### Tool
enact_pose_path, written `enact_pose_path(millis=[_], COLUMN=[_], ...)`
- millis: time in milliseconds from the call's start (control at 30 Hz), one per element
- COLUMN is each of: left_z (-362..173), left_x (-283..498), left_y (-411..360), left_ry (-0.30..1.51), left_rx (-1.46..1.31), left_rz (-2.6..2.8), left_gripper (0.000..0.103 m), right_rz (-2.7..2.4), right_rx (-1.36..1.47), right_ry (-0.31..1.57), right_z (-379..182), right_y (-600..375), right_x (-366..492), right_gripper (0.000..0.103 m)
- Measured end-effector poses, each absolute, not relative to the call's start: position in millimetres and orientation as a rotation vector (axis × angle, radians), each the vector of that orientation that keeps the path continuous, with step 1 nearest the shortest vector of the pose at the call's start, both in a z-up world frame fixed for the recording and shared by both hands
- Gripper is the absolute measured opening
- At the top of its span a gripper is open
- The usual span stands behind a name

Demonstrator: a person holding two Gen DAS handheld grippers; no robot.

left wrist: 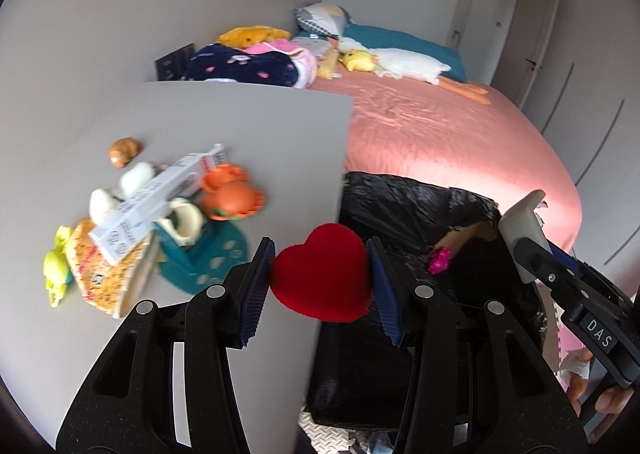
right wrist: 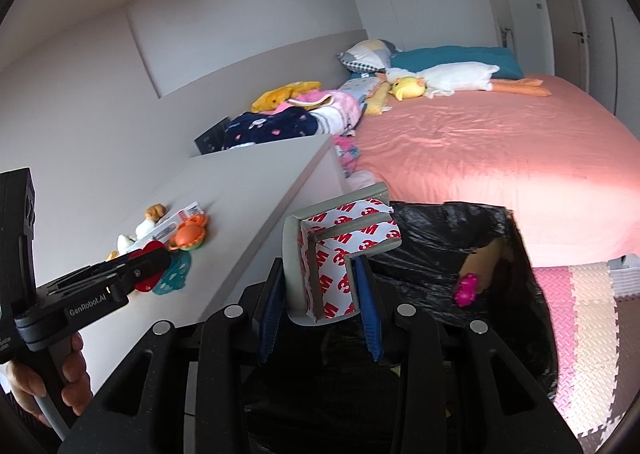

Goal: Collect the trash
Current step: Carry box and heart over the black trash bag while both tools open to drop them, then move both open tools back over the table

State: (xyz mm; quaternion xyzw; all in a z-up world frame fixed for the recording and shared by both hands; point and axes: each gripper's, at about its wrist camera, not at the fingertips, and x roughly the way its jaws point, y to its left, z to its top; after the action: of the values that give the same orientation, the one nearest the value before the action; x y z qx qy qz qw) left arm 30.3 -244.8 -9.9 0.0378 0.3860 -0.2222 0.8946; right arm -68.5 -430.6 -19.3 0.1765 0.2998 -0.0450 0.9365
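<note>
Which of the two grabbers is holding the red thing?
The left gripper: it pinches the red heart. The right gripper holds a grey corner guard.

A red velvet heart (left wrist: 322, 272) sits between blue ribbed pads (left wrist: 256, 286); at three o'clock a black-lined bin (left wrist: 404, 206) holds a magenta scrap (left wrist: 439, 259); a grey foam corner piece (right wrist: 340, 250) carries white backing with red logos; the bedspread (left wrist: 440, 134) is salmon pink

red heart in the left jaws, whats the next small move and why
Probably carry the red heart a little further right, then let go. It sits clamped at the edge of the grey table, only partly over the black-lined bin, so a drop now might miss.
</note>
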Motion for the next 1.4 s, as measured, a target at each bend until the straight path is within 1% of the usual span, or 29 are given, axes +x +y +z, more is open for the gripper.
enact_pose_path(millis=[367,400,433,467,500,567,667,1400], left_z=[-21,-21,-24,-26,-26,-27,-30,-30], left_x=[15,14,12,10,8,2,0,14], left_y=[-298,-301,-307,-310,-313,-314,-314,-276], left_ry=[0.838,0.845,0.869,0.882,0.886,0.85,0.849,0.848], left_rx=[0.154,0.158,0.17,0.18,0.191,0.216,0.256,0.221], left_rz=[-0.606,-0.619,-0.656,-0.669,-0.675,-0.675,-0.667,-0.592], left_gripper=[0.047,0.047,0.059,0.085,0.097,0.097,0.097,0.097], right_rz=[-0.191,-0.193,-0.205,-0.227,-0.259,-0.293,-0.314,-0.257], right_rx=[0.397,0.403,0.413,0.424,0.437,0.455,0.469,0.446], right_ry=[0.618,0.625,0.625,0.612,0.588,0.559,0.554,0.598], right_z=[-21,-22,-23,-23,-22,-20,-20,-27], right_y=[-472,-474,-478,-480,-484,-489,-494,-467], right_x=[-87,-87,-88,-90,-93,-98,-99,-78], right_gripper=[0.037,0.042,0.051,0.076,0.087,0.087,0.087,0.087])
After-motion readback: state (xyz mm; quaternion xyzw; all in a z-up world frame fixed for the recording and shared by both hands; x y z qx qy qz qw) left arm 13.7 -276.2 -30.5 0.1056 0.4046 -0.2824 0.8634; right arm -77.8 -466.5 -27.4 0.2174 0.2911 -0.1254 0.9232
